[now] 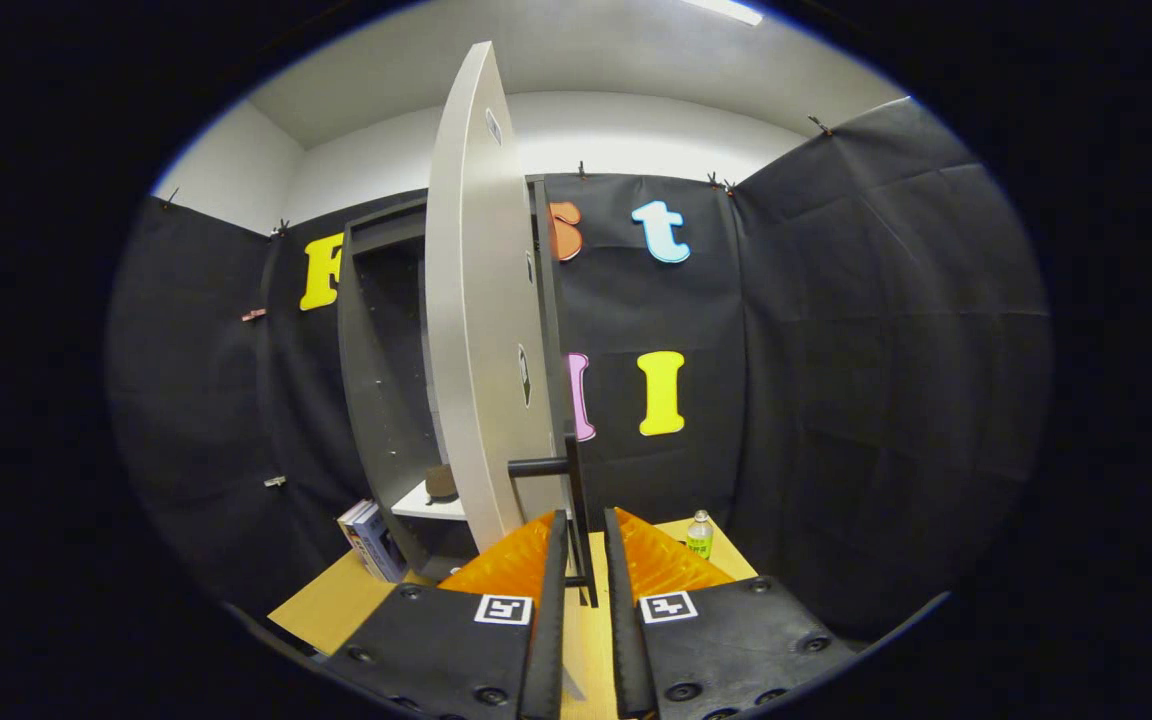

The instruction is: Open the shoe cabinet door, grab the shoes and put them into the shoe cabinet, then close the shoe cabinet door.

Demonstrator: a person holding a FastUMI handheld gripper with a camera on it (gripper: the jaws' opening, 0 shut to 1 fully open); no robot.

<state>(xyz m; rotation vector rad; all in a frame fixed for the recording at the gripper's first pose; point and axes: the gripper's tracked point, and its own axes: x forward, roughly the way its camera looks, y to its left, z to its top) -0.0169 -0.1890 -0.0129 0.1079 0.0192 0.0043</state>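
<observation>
Currently: fingers (584, 545) nearly together, flanking door (481, 310) handle (576, 520); contact unclear. Cabinet (386, 380) open w/ 1 shoe (440, 482) on shelf. Bottle (700, 535), books (373, 540) on desk (336, 605).

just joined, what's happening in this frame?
The hand-held gripper has its fingers around the thin black bar handle of the pale grey shoe cabinet door, which stands partly open. A brown shoe sits on a white shelf inside. Whether the fingers press the handle is unclear.
</observation>
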